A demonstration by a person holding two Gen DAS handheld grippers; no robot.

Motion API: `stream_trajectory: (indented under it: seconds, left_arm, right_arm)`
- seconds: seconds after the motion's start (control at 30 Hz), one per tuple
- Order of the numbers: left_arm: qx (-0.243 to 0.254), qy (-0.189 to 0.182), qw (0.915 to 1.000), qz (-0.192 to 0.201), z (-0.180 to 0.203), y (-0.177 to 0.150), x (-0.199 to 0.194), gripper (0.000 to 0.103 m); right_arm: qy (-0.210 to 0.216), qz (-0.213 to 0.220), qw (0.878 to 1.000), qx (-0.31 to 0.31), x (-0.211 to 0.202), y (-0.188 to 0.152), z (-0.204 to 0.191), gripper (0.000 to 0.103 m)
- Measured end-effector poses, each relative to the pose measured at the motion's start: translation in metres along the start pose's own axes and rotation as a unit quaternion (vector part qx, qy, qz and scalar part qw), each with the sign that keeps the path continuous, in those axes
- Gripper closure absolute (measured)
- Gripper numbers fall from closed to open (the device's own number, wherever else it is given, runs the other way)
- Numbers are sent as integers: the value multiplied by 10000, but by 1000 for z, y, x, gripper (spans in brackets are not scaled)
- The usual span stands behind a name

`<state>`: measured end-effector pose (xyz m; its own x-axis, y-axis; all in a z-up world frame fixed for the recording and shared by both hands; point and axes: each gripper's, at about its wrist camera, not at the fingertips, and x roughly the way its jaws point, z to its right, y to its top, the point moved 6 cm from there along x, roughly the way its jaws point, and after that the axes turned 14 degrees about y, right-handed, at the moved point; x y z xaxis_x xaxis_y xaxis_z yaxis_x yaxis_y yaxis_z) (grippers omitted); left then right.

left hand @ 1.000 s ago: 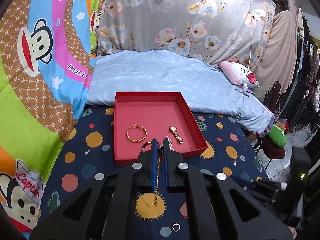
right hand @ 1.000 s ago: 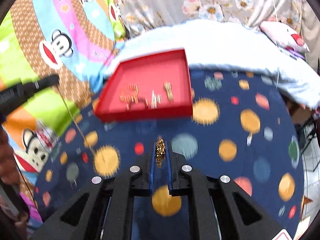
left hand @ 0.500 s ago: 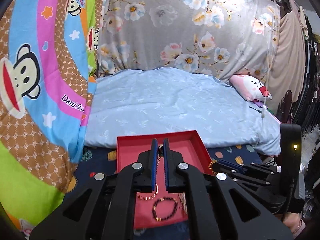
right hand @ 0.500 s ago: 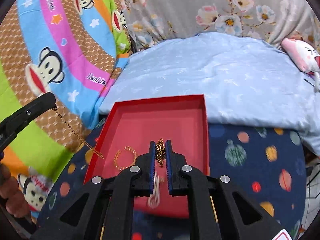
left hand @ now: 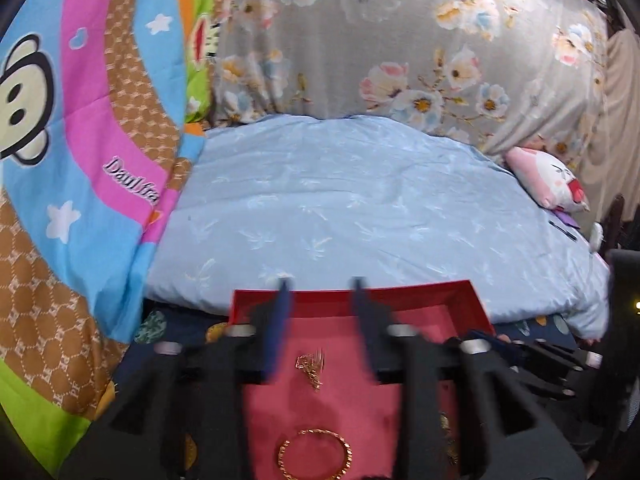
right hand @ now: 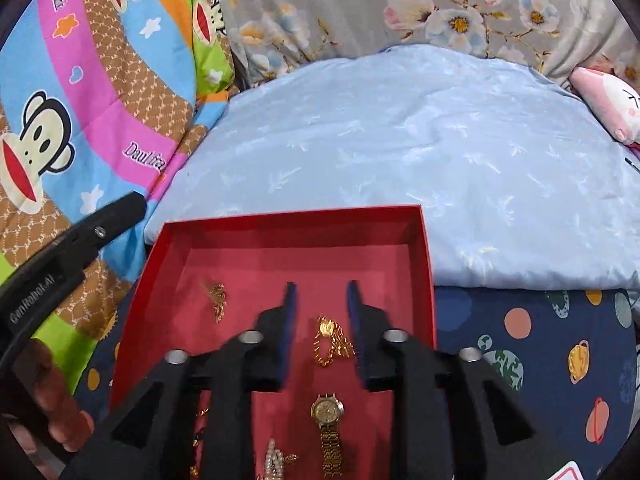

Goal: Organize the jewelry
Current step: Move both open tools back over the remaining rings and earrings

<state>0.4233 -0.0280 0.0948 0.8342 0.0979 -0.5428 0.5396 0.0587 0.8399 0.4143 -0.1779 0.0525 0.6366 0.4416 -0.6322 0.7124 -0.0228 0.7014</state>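
Red tray (right hand: 426, 248) on the bed, gathering jewelry: left gripper (left hand: 318, 300) and right gripper (right hand: 322, 300) above it, jaws opening and pinching nothing, apparently releasing gold chain (left hand: 312, 364) and gold necklace (right hand: 332, 340) beside watch (right hand: 328, 410) and bangle (left hand: 314, 456).

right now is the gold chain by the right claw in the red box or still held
In the box. The gold chain lies on the red box floor between the opening right claw fingers, which do not touch it.

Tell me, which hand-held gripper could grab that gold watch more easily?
Probably the right hand-held gripper: the gold watch lies in the red tray just below its empty, opening jaws. The left camera doesn't clearly show it.
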Motion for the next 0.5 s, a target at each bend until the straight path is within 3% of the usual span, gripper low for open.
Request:
stream_trajectory:
  seconds: [0.07, 0.27, 0.33, 0.5]
  left_arm:
    - [-101, 192, 9997, 116, -9, 1, -7, 35]
    - [-11, 244, 9996, 122, -27, -9, -53, 31]
    - [86, 315, 9994, 89, -34, -21, -78, 26]
    - [214, 226, 9994, -162, -55, -64, -130, 24]
  right_arm:
    - [-18, 187, 9998, -14, -10, 1, -2, 61]
    - [177, 480, 9987, -33, -64, -14, -17, 61]
    - [193, 528, 9984, -80, -89, -31, -25, 61]
    - [432, 465, 9979, 115, -144, -90, -40, 58]
